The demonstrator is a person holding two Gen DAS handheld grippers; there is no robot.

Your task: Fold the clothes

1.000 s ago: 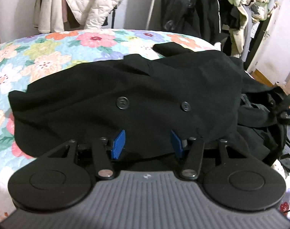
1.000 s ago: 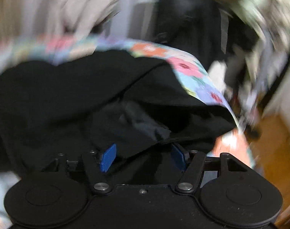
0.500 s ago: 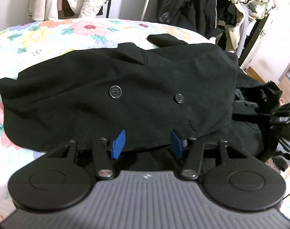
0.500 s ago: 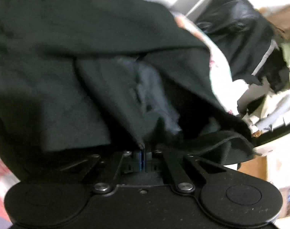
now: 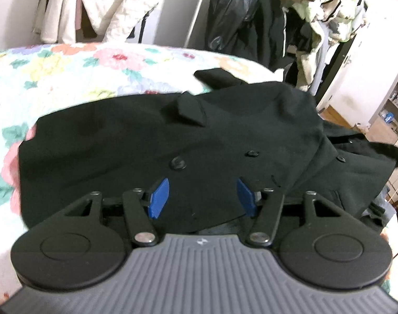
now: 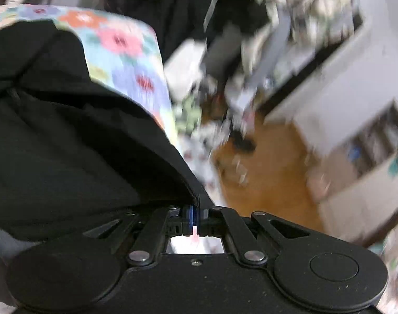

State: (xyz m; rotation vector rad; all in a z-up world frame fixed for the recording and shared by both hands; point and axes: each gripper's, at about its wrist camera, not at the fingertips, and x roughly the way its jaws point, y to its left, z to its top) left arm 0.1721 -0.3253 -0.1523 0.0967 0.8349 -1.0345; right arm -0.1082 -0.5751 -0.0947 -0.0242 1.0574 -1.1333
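black coat [image 5: 151, 151] crosswise, collar rightward

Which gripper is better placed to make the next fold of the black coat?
Probably the right gripper: it is shut on the black coat's edge. The left gripper is open, holding nothing.

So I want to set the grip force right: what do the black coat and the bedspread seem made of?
The black coat looks like thick, matte woven cloth, perhaps wool: no sheen, soft heavy folds. The bedspread looks like light printed cotton, possibly quilted; blur leaves that open.
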